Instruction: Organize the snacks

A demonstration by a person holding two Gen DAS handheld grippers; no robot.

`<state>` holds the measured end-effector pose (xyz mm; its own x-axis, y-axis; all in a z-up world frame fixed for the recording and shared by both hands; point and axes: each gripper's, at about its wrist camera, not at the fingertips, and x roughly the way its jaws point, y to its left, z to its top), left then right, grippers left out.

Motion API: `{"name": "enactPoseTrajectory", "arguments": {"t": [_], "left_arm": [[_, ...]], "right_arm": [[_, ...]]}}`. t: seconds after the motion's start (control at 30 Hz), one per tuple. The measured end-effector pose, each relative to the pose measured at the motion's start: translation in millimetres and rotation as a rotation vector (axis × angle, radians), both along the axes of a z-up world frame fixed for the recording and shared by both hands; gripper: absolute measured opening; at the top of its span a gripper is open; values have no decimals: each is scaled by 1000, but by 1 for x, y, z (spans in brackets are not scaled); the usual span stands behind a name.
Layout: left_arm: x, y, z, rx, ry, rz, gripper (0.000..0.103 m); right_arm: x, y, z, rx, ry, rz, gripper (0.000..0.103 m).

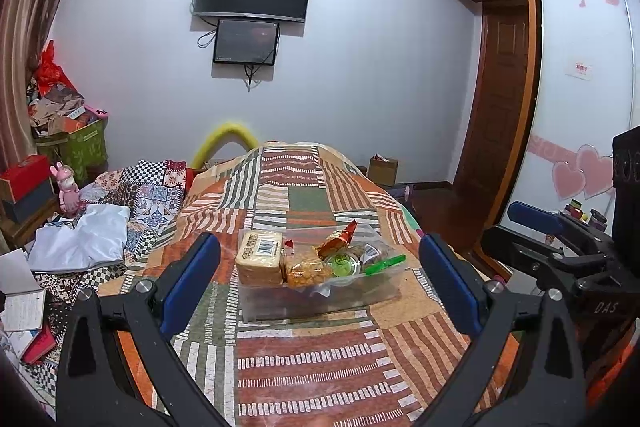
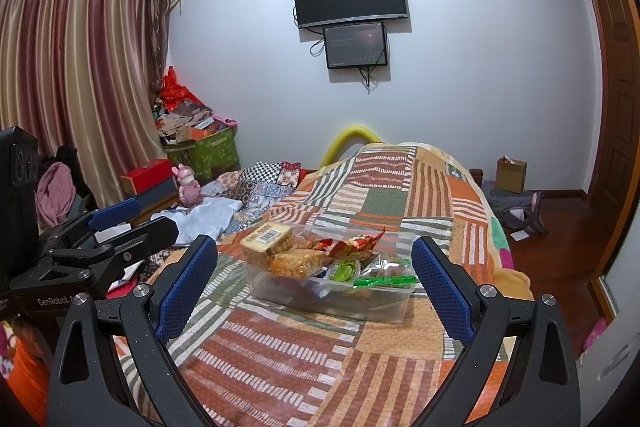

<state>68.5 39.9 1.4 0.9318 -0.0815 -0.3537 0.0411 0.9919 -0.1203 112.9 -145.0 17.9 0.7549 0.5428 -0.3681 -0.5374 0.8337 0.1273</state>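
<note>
Left wrist view: the left gripper (image 1: 320, 281) is spread wide, holding nothing, its blue pads (image 1: 188, 283) flanking a clear plastic box (image 1: 320, 301) that sits on the patchwork bedspread (image 1: 308, 359) ahead and between the fingers, apart from both. Outside the right finger, the right gripper (image 1: 536, 223) shows side-on; past it are the wardrobe door (image 1: 580, 75) with pink hearts and a wooden door. Beyond the left finger lie a white cloth (image 1: 80, 239), a checked quilt and a pink toy rabbit (image 1: 69, 189). Nothing lies between the fingers and the box. The box is heaped above its rim: a pale cracker pack (image 1: 260, 259) with a barcode on the side of the left finger, an orange snack bag (image 1: 306, 271) mid-front, a red-gold wrapper (image 1: 336, 241) behind, a green-lidded cup (image 1: 342, 263) and a green clip (image 1: 384, 263) toward the right finger. Open bedspread lies before the box; the bed edge falls away just outside the right finger.

Right wrist view: the right gripper (image 2: 314, 283) is equally spread and empty, with the box (image 2: 332, 291) between its fingers, nearer the right one. The left gripper (image 2: 112, 223) sits outside the left finger, its jaws parted. The bed edge and bare wooden floor (image 2: 560, 227) lie beyond the right finger.
</note>
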Motion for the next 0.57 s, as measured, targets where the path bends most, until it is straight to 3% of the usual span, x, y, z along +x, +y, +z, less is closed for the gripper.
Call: {"name": "enactPoseTrajectory", "arguments": {"t": [0.57], "left_arm": [[4, 2, -2, -10, 8, 14, 101]], "right_arm": [[7, 0, -6, -4, 18, -3, 97]]}}
